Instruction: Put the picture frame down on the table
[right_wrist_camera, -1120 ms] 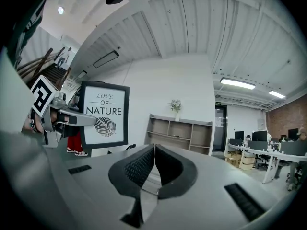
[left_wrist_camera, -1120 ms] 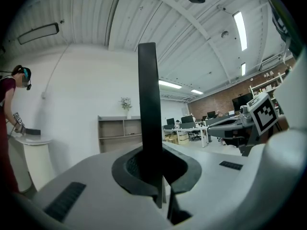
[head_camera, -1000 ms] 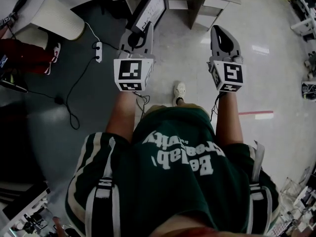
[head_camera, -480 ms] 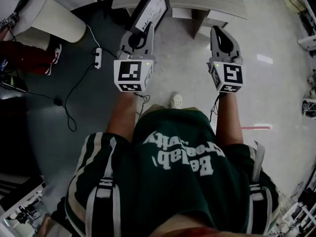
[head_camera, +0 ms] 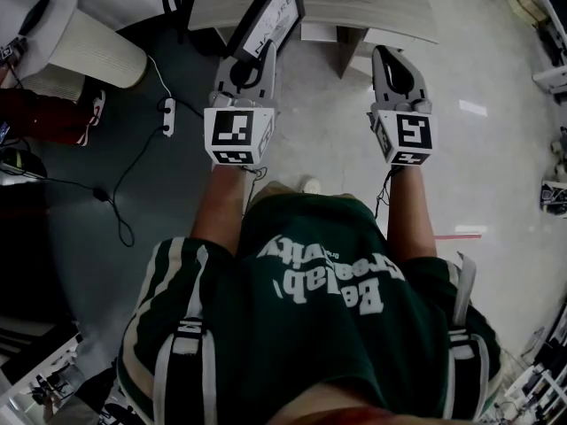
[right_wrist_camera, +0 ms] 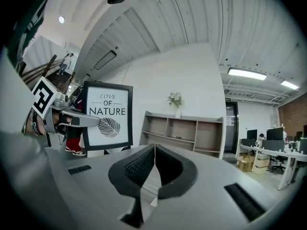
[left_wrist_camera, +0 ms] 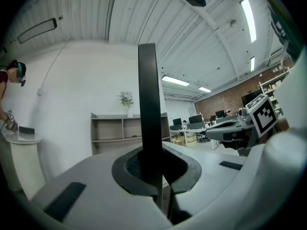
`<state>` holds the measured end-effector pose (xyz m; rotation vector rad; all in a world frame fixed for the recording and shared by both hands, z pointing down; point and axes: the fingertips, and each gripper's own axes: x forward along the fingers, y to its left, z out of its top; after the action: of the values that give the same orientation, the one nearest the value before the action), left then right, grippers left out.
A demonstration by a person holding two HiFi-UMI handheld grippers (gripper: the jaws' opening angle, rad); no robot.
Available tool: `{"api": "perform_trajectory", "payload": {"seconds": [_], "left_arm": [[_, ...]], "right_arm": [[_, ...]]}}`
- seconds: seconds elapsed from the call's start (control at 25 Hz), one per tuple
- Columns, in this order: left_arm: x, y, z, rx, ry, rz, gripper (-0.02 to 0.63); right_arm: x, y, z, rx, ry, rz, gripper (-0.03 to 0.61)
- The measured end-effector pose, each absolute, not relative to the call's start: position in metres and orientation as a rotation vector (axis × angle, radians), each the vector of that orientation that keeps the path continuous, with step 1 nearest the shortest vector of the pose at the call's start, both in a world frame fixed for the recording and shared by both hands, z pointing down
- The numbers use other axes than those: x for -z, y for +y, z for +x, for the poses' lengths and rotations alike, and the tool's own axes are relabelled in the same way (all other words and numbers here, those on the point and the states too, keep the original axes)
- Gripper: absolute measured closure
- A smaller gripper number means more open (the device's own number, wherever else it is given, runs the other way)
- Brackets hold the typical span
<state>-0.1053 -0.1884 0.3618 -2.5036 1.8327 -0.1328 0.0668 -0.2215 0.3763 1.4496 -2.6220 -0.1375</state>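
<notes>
Head view, looking down over a green shirt (head_camera: 319, 282): both forearms reach forward, grippers level over a grey floor (head_camera: 496, 149). The left gripper (head_camera: 262, 56), upper centre-left of the frame, is clamped on the bottom edge of the picture frame (head_camera: 270, 11). The frame stands upright in the jaws, off the floor, its top overlapping the front edge of the grey tabletop (head_camera: 372, 7) at the top of the frame. The left gripper view shows the frame edge-on as a dark vertical bar with the pads pressed on both sides. The right gripper (head_camera: 391, 58), upper centre-right, has its jaws closed together on nothing. In its own view the frame sits at left, printed with a leaf, and a shelf unit (right_wrist_camera: 182, 128) carrying a small plant (right_wrist_camera: 175, 99) stands at centre. A white ribbed stand (head_camera: 89, 38) is at the head view's upper left.
</notes>
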Motion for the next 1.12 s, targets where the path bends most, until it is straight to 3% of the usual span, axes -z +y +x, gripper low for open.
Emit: {"api": "perform_trajectory", "payload": {"seconds": [1.12], "left_arm": [[-0.364, -0.200, -0.096, 0.123, 1.752, -2.553, 0.583]], "right_arm": [[-0.378, -0.223, 0.069, 0.109, -2.607, 1.463, 0.545]]}}
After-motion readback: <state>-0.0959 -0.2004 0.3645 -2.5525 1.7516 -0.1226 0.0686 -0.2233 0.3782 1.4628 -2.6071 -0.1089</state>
